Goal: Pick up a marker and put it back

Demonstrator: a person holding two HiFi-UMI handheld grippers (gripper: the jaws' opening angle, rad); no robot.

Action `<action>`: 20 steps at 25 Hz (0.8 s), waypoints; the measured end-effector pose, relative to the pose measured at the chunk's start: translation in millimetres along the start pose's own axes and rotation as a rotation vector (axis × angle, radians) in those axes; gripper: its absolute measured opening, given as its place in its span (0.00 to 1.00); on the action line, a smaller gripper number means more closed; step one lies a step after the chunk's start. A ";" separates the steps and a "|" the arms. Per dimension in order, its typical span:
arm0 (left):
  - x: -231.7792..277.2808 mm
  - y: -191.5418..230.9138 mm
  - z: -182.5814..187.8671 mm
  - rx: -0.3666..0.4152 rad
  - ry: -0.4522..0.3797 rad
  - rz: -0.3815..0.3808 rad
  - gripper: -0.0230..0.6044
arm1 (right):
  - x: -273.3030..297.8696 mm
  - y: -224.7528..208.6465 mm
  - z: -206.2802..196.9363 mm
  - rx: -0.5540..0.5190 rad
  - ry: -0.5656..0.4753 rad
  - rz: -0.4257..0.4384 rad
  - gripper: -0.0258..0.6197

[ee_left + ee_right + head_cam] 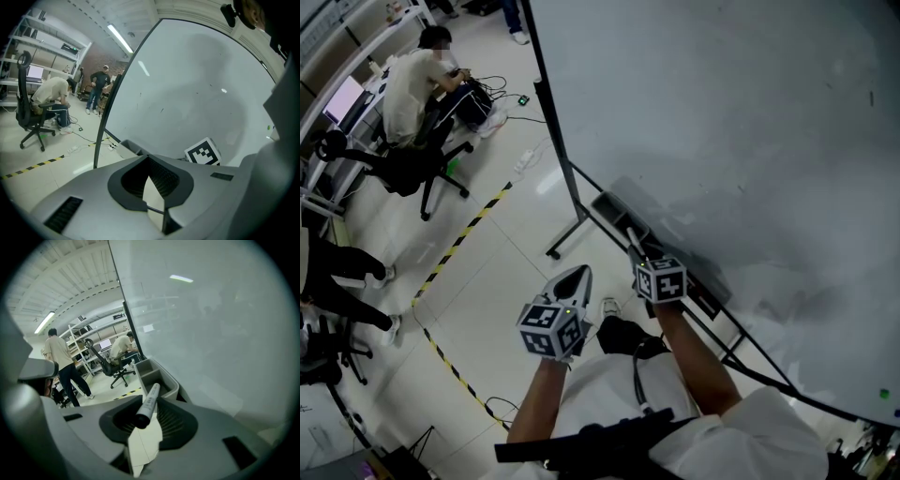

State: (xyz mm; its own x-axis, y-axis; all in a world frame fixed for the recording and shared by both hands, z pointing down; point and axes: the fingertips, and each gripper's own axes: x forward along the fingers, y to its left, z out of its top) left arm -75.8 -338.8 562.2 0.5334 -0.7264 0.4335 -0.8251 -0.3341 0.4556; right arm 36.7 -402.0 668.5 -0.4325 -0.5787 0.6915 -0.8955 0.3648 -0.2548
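Grey marker sits between right gripper jaws (seemingly clamped).

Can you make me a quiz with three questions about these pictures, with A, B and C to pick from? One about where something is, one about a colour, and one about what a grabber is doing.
1. Where is the marker?
A) on the floor
B) between the jaws of the right gripper
C) on a chair

2. What colours is the striped floor tape?
A) red and white
B) blue and green
C) yellow and black

3. What is the left gripper doing?
A) holding a marker
B) holding a cable
C) closed on nothing

Answers:
1 B: the right gripper view shows the marker clamped in its jaws.
2 C: the head view shows yellow and black stripes.
3 C: its jaws meet at the tips with nothing between them.
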 end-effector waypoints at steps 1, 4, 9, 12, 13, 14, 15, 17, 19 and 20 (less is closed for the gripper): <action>-0.2 -0.1 0.5 0.000 -0.001 0.000 0.03 | -0.4 -0.4 0.7 0.001 -0.001 -0.002 0.21; -1.6 -1.4 1.5 0.003 -0.003 -0.002 0.03 | -3.0 -1.8 1.9 0.001 -0.004 -0.008 0.19; -7.6 -6.1 2.7 0.012 -0.015 -0.012 0.03 | -13.5 1.1 9.8 -0.008 -0.030 -0.016 0.17; -12.7 -12.0 1.1 0.019 -0.024 -0.018 0.03 | -22.7 1.3 15.2 -0.020 -0.057 -0.025 0.17; -15.0 -14.2 0.7 0.022 -0.028 -0.020 0.03 | -26.9 1.7 17.6 -0.026 -0.068 -0.029 0.17; -17.7 -16.4 0.4 0.024 -0.032 -0.021 0.03 | -31.9 2.4 20.5 -0.032 -0.080 -0.032 0.17; -20.6 -18.6 0.2 0.027 -0.037 -0.022 0.03 | -37.6 3.3 23.6 -0.037 -0.094 -0.036 0.17; -26.9 -23.5 -0.2 0.035 -0.047 -0.024 0.03 | -50.5 6.0 30.5 -0.044 -0.126 -0.037 0.17; -34.3 -29.4 -1.5 0.044 -0.058 -0.028 0.03 | -65.9 10.2 36.4 -0.050 -0.161 -0.035 0.17; -38.9 -32.8 -2.4 0.048 -0.064 -0.029 0.03 | -74.7 12.9 38.2 -0.052 -0.178 -0.032 0.17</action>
State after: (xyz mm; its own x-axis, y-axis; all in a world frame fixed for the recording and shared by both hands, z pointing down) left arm -69.1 -298.2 532.3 0.5459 -0.7520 0.3693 -0.8181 -0.3834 0.4287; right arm 53.4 -381.9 587.7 -0.4194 -0.7087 0.5673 -0.9046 0.3787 -0.1957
